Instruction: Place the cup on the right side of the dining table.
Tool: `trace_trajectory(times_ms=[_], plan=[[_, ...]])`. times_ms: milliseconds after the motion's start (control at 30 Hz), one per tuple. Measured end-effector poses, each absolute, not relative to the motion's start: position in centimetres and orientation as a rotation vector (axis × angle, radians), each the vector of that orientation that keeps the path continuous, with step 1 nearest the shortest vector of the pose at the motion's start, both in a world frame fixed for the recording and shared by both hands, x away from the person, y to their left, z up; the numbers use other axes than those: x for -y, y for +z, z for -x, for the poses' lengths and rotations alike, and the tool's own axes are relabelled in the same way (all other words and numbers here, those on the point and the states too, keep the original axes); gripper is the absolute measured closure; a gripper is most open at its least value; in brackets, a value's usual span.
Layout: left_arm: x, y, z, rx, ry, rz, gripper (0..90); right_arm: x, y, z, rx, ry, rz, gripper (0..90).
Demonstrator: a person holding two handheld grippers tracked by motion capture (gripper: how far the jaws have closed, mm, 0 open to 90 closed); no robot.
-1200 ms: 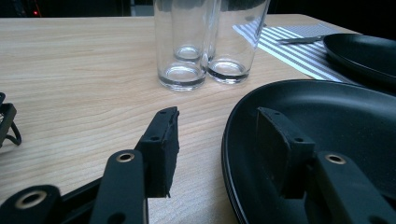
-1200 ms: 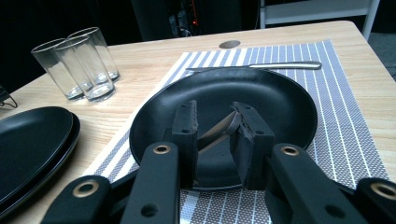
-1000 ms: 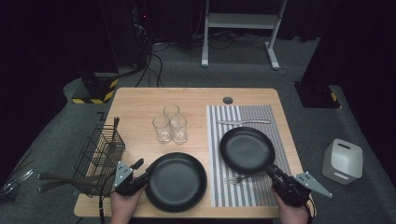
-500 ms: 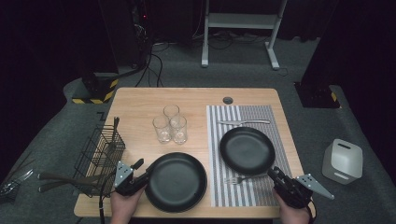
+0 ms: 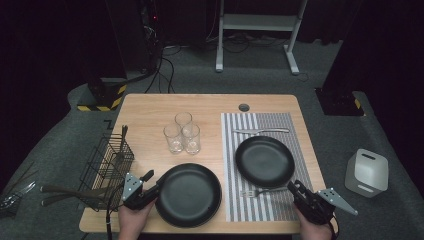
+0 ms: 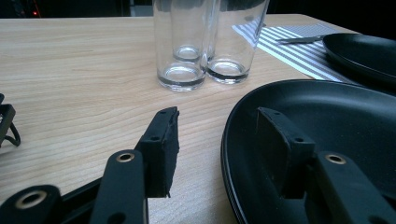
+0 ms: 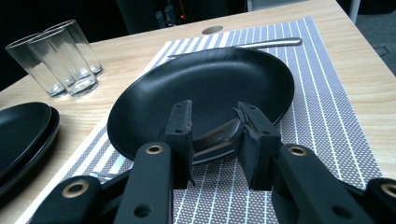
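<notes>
Left gripper [image 5: 150, 184], lower left of the high view, has jaws spread astride the rim of the round black plate [image 5: 188, 194] on the wooden counter [image 5: 150, 115], prob. to grip it. Right gripper [image 7: 215, 135] jaws, just been opening, stand apart w/ the silver fork [image 5: 260, 191] handle between them on the striped grey placemat [image 5: 260, 210], likely set beside the second black plate [image 5: 265, 161] as a place setting.

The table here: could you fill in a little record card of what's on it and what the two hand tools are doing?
Near plate: black plate, on bare wood
Left gripper: jaws open astride that plate's rim
Far plate: second black plate, on striped placemat
Right gripper: jaws just opening, fork handle between them
Glasses: three glasses, clustered mid-table
Basket: wire basket, left edge
</notes>
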State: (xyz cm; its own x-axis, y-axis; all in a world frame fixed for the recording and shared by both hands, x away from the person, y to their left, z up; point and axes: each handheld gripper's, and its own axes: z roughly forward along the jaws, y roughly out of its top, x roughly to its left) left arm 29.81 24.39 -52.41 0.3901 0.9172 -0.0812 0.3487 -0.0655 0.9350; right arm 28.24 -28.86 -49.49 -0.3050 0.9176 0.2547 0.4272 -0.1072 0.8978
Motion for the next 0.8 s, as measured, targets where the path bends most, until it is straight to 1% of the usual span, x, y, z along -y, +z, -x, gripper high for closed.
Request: trace_trajectory(times_ms=[367, 500, 800], plan=[[-24.4, -52.4, -29.8, -1.144, 0.697, -1.626, 49.6, 29.3, -50.1, -28.0, -1.703, 1.404, -1.510, 66.7], [-24.4, -52.4, -29.8, -1.144, 0.697, -1.626, 49.6, 29.5, -50.5, -27.8, -1.707, 1.381, -1.523, 69.6], [-24.4, -52.4, -29.8, -1.146, 0.696, -1.625, 49.6, 29.8, -51.0, -27.8, -1.711, 1.360, -1.539, 69.7]])
